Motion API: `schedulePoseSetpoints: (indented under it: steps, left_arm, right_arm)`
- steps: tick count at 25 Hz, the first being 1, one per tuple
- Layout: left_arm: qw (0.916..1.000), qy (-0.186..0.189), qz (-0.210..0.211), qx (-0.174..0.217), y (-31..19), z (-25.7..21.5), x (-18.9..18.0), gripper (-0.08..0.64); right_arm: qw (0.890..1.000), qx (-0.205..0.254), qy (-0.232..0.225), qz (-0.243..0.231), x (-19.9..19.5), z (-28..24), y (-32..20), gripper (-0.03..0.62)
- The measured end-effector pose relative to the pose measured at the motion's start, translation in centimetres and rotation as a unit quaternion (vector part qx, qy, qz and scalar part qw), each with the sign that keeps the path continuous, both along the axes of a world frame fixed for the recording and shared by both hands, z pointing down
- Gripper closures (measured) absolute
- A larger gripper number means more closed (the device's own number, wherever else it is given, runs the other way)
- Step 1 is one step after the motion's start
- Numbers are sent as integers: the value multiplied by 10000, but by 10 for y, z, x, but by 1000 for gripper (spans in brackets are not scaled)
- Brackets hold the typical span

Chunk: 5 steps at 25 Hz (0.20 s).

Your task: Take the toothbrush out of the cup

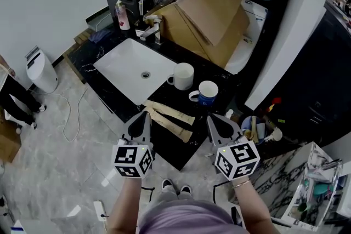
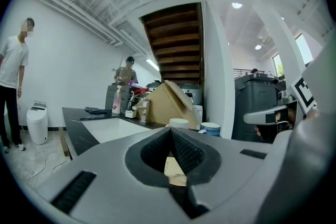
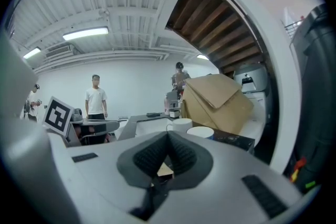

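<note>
Two cups stand on the black counter (image 1: 216, 71) beside the sink: a white mug (image 1: 184, 75) and a blue mug (image 1: 208, 91) with a white inside. I see no toothbrush in either cup from any view. My left gripper (image 1: 145, 114) hovers at the counter's near edge, its jaws shut with nothing between them. My right gripper (image 1: 211, 118) is level with it further right, also shut and empty, just short of the blue mug. The left gripper view shows the white mug (image 2: 178, 123) and blue mug (image 2: 211, 128) beyond the closed tips (image 2: 171, 131). Both mugs (image 3: 180, 123) (image 3: 199, 131) also show past the right gripper's tips (image 3: 168, 135).
Flat cardboard strips (image 1: 170, 117) lie on the counter between the grippers and the mugs. A white sink (image 1: 137, 69) with faucet (image 1: 151, 30) sits left; a large cardboard box (image 1: 205, 13) stands behind. A soap bottle (image 1: 122, 12), a floor bin (image 1: 41, 71) and bystanders (image 2: 11, 86) are around.
</note>
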<state>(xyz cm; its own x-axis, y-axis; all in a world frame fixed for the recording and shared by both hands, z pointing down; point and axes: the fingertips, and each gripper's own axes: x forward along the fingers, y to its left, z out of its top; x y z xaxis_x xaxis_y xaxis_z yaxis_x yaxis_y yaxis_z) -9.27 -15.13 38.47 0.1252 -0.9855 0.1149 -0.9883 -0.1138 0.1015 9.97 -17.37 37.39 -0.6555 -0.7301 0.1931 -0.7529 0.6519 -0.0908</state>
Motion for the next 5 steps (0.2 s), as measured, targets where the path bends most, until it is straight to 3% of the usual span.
schedulePoseSetpoints:
  steps: [5]
  left_arm:
    - [10000,-11,-66,-21,5,0,3,560]
  right_arm:
    - [10000,-12,28,-63,3,1,4,589]
